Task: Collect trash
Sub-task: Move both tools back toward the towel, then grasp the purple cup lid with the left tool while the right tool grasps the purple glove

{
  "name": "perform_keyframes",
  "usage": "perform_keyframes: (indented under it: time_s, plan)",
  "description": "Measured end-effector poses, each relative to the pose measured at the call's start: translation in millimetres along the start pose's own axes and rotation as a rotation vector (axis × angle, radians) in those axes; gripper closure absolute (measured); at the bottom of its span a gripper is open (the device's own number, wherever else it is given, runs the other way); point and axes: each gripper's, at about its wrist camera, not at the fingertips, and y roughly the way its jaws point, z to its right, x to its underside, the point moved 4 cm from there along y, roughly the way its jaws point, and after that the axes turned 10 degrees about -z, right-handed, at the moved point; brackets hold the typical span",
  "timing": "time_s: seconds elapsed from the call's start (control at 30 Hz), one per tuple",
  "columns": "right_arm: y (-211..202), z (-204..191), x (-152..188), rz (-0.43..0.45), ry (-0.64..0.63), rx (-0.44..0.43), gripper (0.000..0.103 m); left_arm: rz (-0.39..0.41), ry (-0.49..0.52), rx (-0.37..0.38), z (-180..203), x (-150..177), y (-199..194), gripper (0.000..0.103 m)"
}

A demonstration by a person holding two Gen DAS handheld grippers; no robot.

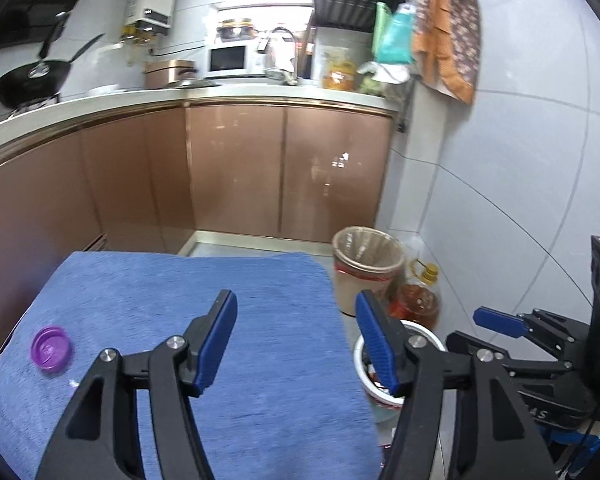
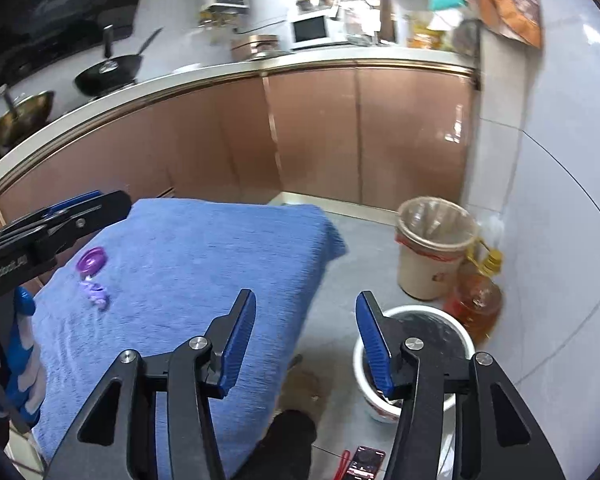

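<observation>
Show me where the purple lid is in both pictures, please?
Left wrist view: the purple lid lies at the lower left, on the blue cloth, left of the left gripper.
Right wrist view: the lid sits at the left on the cloth, with a small purple scrap just below it.
Shared landmark: the beige bin on the floor by the wall.

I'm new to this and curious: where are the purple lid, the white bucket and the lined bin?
purple lid (image 1: 51,348), left wrist view, its centre.
white bucket (image 2: 466,334), right wrist view, far rim.
lined bin (image 2: 428,272), right wrist view, front wall.
</observation>
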Motion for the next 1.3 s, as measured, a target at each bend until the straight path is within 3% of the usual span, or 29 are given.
perform_keyframes:
  time_s: [0.4, 0.73, 1.07, 1.17, 1.3]
  plan:
    - [13, -96, -30, -0.018, -0.169, -0.106, 0.051, 0.002, -0.188, -0.144, -154, 20, -16, 0.043]
    - [49, -172, -42, -0.081, -0.306, -0.213, 0.05, -0.083, -0.352, -0.258, -283, 66, -9, 0.043]
    - [111, -244, -33, -0.199, -0.425, -0.329, 0.047, -0.244, -0.519, -0.201, -370, 110, 38, 0.043]
    - [132, -263, -26, -0.239, -0.461, -0.361, 0.041, -0.284, -0.558, -0.17, -382, 113, 60, 0.044]
    - [159, -283, -18, -0.287, -0.495, -0.402, 0.04, -0.32, -0.574, -0.157, -391, 113, 82, 0.044]
